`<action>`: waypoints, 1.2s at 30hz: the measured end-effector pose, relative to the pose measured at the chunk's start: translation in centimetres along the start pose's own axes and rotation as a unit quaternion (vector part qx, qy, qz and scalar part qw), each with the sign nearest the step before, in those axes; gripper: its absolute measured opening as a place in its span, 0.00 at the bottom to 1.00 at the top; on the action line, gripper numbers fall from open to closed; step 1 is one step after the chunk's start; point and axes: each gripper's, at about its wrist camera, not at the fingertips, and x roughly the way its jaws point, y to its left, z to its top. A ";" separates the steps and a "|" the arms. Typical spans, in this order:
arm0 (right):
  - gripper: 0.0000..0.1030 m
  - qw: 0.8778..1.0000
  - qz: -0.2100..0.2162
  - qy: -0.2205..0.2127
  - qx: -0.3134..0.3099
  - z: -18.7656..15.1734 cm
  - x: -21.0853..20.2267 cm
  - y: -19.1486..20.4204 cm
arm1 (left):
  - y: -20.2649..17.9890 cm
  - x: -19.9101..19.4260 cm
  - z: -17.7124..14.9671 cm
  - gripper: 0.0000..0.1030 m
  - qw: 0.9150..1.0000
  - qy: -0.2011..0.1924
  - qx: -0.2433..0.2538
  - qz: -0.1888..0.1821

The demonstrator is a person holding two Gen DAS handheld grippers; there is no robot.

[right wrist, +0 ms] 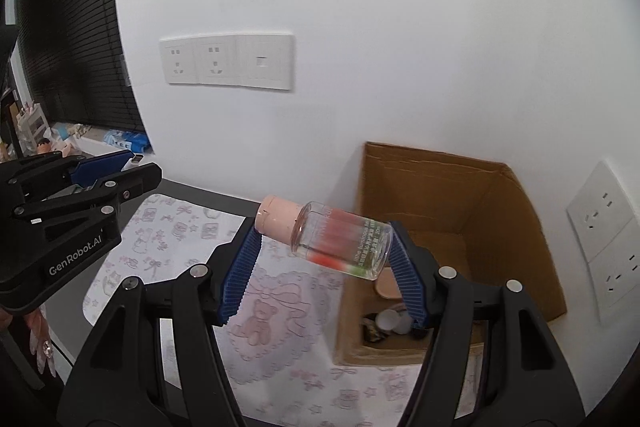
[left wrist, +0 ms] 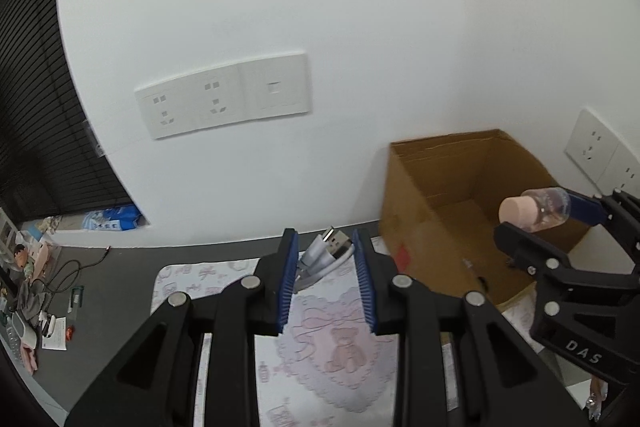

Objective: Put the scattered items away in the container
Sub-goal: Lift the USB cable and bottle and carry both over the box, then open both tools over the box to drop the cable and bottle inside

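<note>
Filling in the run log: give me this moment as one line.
left tool: shut on USB cable | right tool: shut on clear bottle, pink cap | cardboard box: open, few items inside | both loads uncarried into box

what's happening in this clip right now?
A person holds two handheld grippers over a teddy-print mat. The left gripper is shut on a coiled white USB cable. The right gripper clamps a clear bottle with a pink cap near the open cardboard box, which already holds small items.
</note>
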 end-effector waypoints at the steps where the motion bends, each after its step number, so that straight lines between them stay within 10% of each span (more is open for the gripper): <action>1: 0.64 1.000 -0.004 -0.001 0.000 0.0 -0.2 -0.8 | -0.9 0.1 0.2 0.27 1.000 0.000 0.000 -0.003; 17: 0.64 0.995 -0.071 0.018 0.063 -2.1 -0.7 -11.7 | -10.6 4.6 2.8 0.27 0.995 0.024 0.059 -0.078; 36: 0.64 0.987 -0.104 0.058 0.104 -3.4 3.1 -15.8 | -14.4 10.6 3.2 0.27 0.986 0.069 0.101 -0.117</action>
